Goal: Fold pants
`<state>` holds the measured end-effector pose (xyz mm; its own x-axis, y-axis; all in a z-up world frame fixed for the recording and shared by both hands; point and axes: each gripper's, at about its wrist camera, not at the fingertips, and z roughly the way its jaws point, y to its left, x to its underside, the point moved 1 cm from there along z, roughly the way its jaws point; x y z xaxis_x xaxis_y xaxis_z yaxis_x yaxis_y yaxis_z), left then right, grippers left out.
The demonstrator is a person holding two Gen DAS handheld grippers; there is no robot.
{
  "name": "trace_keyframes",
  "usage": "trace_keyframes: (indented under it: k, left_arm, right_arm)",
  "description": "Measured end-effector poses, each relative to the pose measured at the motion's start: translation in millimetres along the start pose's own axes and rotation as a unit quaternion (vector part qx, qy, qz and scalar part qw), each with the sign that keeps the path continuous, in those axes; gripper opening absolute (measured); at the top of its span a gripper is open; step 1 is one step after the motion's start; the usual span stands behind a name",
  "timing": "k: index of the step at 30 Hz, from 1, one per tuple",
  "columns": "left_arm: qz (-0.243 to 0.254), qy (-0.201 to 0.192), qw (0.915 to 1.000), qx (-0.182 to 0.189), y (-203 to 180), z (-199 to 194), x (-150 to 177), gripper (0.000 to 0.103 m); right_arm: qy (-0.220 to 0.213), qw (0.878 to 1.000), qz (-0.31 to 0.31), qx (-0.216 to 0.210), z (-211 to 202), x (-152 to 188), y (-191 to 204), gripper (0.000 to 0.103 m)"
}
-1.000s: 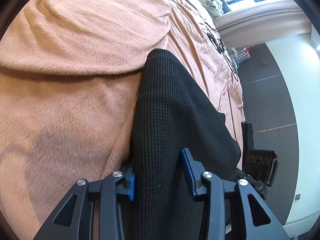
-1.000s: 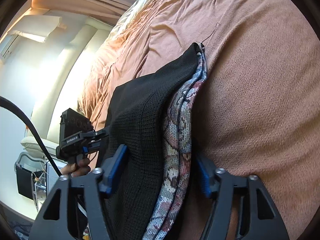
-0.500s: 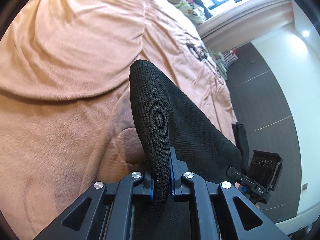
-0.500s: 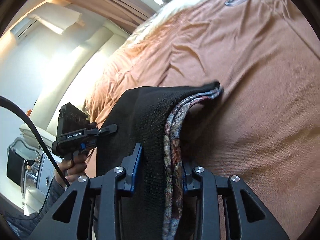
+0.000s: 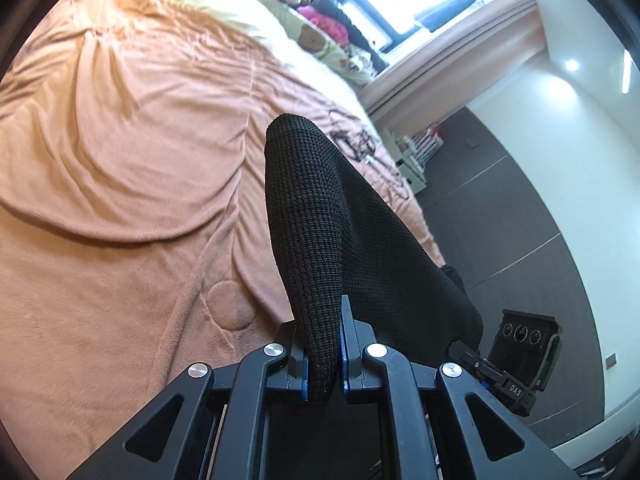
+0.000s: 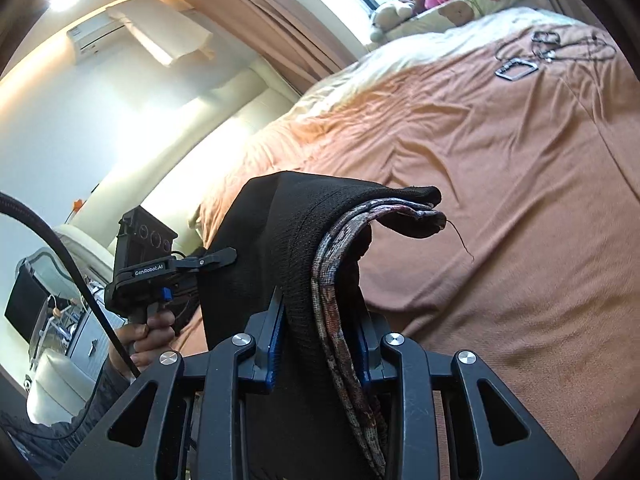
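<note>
Holding the black waffle-knit pants (image 5: 340, 240) above the peach fleece bedspread (image 5: 120, 160), left gripper (image 5: 323, 364) and right gripper (image 6: 318, 344) clamp opposite edges; next, probably lay them flat for folding.

- Bed under a rumpled peach blanket (image 6: 500, 168), a round patch near (image 5: 230, 306)
- Dark cords and a buckle (image 6: 516, 69) far right, stuffed toys (image 6: 390, 12) beyond

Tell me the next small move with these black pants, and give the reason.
Probably carry both tools forward over the bed and lower the fabric flat. The left tool and right tool are each shut on the black pants, which hang lifted off the blanket, folded over at the right grip.
</note>
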<state>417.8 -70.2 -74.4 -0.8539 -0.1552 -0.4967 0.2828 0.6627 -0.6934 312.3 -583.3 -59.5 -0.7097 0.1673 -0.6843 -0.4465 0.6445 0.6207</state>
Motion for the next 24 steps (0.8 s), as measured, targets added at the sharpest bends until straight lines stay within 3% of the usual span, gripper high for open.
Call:
trace_keyframes:
  k: [12,24]
  left_arm:
    - [0.026,-0.075,0.9968,0.013,-27,-73,-3,0.010]
    - [0.055,-0.129,0.9901,-0.005,-45,-154,-13,0.010]
  right_arm:
    - [-0.036,0.998,-0.057,-0.020,-3,-8,51,0.024]
    - [-0.058,0.993,-0.097,-0.045,16,-14,94,0.024]
